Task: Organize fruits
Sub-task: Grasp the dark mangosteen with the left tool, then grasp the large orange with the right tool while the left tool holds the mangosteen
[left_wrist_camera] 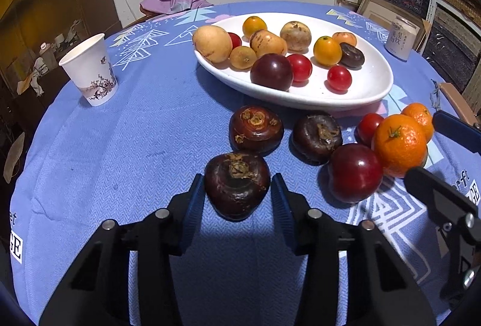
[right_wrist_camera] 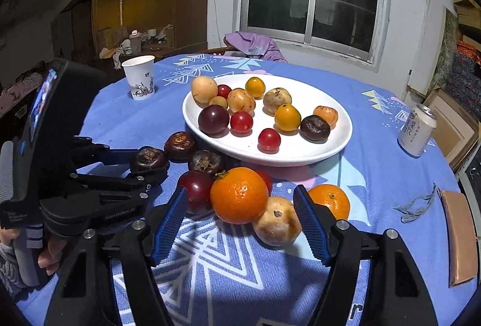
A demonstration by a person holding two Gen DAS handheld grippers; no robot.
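My left gripper [left_wrist_camera: 238,190] straddles the nearest water chestnut [left_wrist_camera: 237,184] on the cloth [left_wrist_camera: 120,151]; jaws narrow, left pad at its skin, right pad w/ a thin gap, so not gripped yet. Risk: it's squat & glossy, so an off-centre pinch could squirt it fwd into the other two chestnuts. My right gripper [right_wrist_camera: 240,220] stands wide around the big orange [right_wrist_camera: 239,195] and a tan fruit [right_wrist_camera: 277,220], touching neither. Risk: closing there catches both, or knocks the plum [right_wrist_camera: 197,187] away. Plate [right_wrist_camera: 339,127] sits just behind, crowded, so a drop could roll
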